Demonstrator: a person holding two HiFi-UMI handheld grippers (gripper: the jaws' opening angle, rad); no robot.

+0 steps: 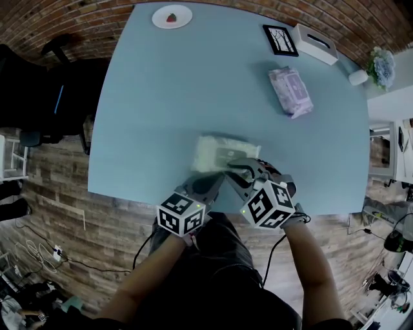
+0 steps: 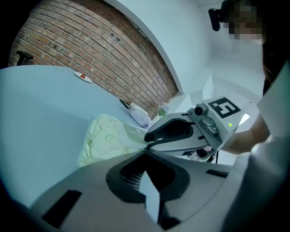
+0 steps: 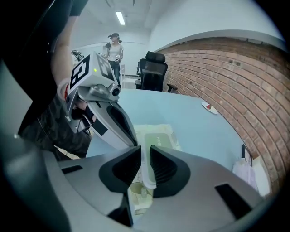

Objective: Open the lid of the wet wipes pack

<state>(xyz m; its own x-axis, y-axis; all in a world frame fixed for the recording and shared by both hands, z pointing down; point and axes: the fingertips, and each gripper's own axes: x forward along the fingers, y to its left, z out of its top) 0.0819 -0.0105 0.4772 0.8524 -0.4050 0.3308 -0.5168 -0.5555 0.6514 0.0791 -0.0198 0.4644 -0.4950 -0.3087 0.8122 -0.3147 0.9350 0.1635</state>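
- The right gripper (image 3: pixel 144 149) has its jaws drawn in on the thin white lid (image 3: pixel 146 167) of the wet wipes pack (image 1: pixel 216 153). The lid stands on edge between the ribbed pads, and the pack's opening shows beneath it.
- The left gripper (image 2: pixel 146 153) has its jaws together, tips meeting at the pack's near edge. Whether they pinch the wrapper cannot be told.
- In the head view the two grippers converge on the pack from 6 o'clock, almost touching each other, so there is little room between them.
- The pack lies flat near the table's (image 1: pixel 193 84) 6 o'clock edge, just inside it.
- From the pack toward 9, 11 and 12 o'clock, the pale blue top lies open.
- A purple pack (image 1: pixel 290 90) sits at 2 o'clock, well apart.
- Along the far edge stand a plate (image 1: pixel 171 16) at 11 o'clock and a picture frame (image 1: pixel 280 40) and tissue box (image 1: pixel 314 44) at 1 o'clock.
- Around the table are a brick wall (image 2: pixel 90 50), a wooden floor (image 1: pixel 58 193) and an office chair (image 3: pixel 152 68).
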